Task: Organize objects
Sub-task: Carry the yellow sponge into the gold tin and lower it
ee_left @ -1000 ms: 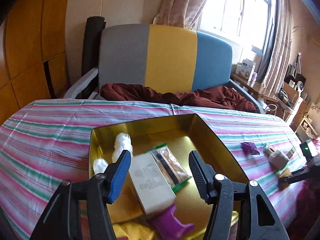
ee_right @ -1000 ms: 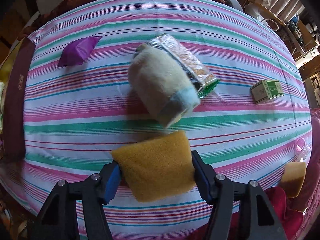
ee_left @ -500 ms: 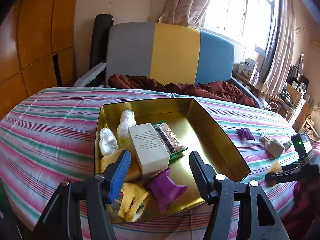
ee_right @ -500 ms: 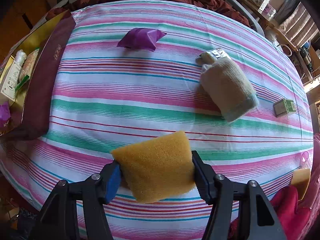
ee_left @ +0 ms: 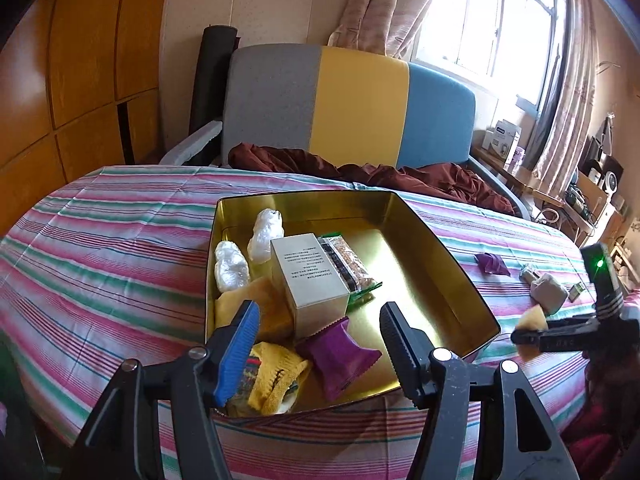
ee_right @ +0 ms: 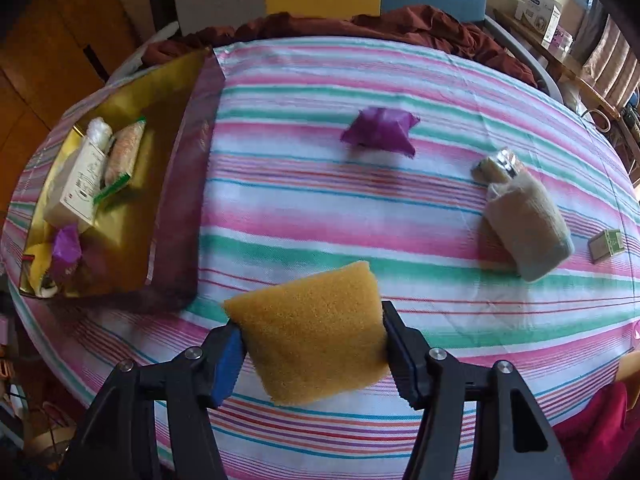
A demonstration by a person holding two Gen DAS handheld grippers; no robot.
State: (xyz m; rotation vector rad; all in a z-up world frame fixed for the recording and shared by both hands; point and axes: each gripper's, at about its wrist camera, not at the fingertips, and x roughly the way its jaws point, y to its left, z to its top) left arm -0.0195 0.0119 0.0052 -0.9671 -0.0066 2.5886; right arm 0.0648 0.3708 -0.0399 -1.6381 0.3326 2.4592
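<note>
I've got the yellow sponge (ee_right: 310, 330) pinched in my right gripper (ee_right: 312, 354), the two pads pressing on its left and right edges, and it's up off the striped tablecloth (ee_right: 320, 208), hanging clear of the cloth between the gold tin (ee_right: 120, 240) on my left and the loose items on my right. The foam bulges out past the pads, so I read it as very light and very soft: it squashes rather than slips, and the coarse open texture should give the pads plenty of bite. Edge-to-edge across the middle, as I have it, looks like the right hold; nothing fragile here

My left gripper (ee_left: 320, 344) is holding nothing, jaws apart over the near end of the tin, just above a purple packet (ee_left: 336, 354) and a yellow knitted cloth (ee_left: 276, 376)

Still out on the cloth: a second purple packet (ee_right: 380, 130), a beige rolled cloth (ee_right: 528, 224) lying against a foil-wrapped item (ee_right: 498, 168), and a small green box (ee_right: 608, 244) near the far edge

Writing: the white carton (ee_left: 308, 280) in the tin has several lines of small print on its top face, too fine for me to read. The green box carries a label I can't make out, and the snack bar (ee_left: 348, 264) beside the carton shows no legible brand
</note>
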